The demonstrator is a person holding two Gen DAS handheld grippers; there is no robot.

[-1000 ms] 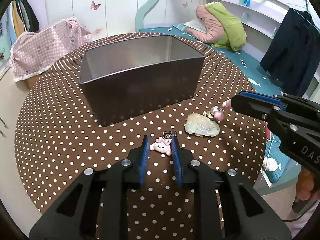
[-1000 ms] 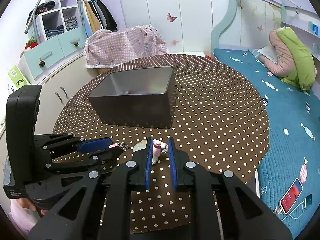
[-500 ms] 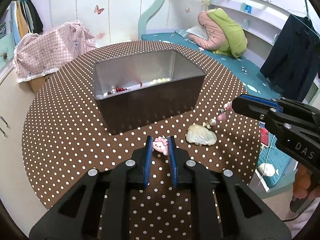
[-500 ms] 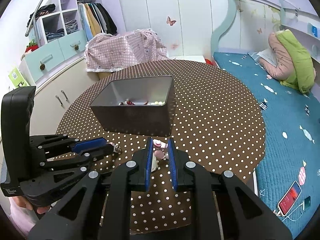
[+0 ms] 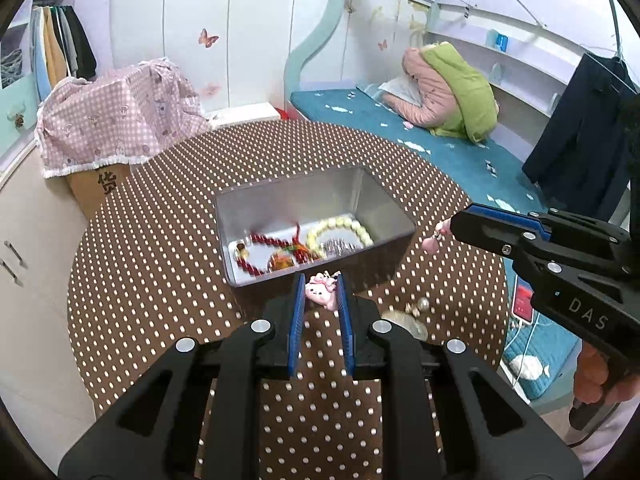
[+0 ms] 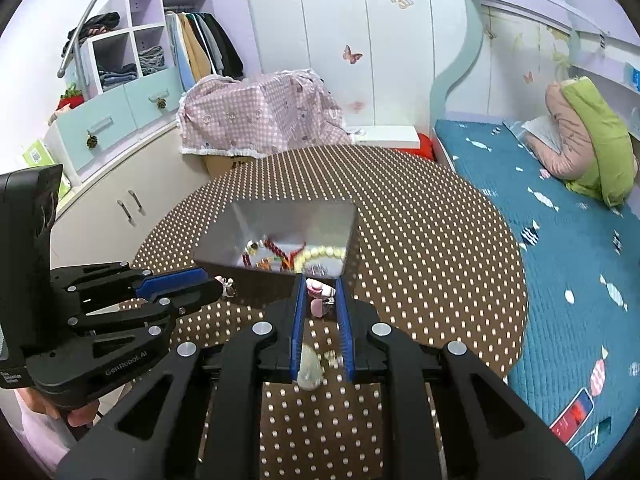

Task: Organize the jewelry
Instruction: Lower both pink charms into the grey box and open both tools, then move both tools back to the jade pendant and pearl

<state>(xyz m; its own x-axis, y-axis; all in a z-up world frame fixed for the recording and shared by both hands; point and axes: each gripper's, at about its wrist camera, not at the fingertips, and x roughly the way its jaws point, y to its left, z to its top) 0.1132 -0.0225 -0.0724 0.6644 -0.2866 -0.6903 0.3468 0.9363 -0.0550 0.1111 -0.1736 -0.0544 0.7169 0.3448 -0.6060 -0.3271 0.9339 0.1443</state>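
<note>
Grippers (image 5: 319,294) (image 6: 321,296) clamp pink bunny charm (image 5: 320,291) and pink pendant (image 6: 317,300)

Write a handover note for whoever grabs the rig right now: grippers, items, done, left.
Left gripper: shut on the pink bunny charm, raised just short of the metal box.
Right gripper: shut on a small pink pendant, also lifted near the box's front wall.
In the box: red bead string, cream bead bracelet, other small pieces.
On the polka-dot table: pale stone pendant and a small pearl piece.
Left: drop both held items in the box, then collect the last two.
</note>
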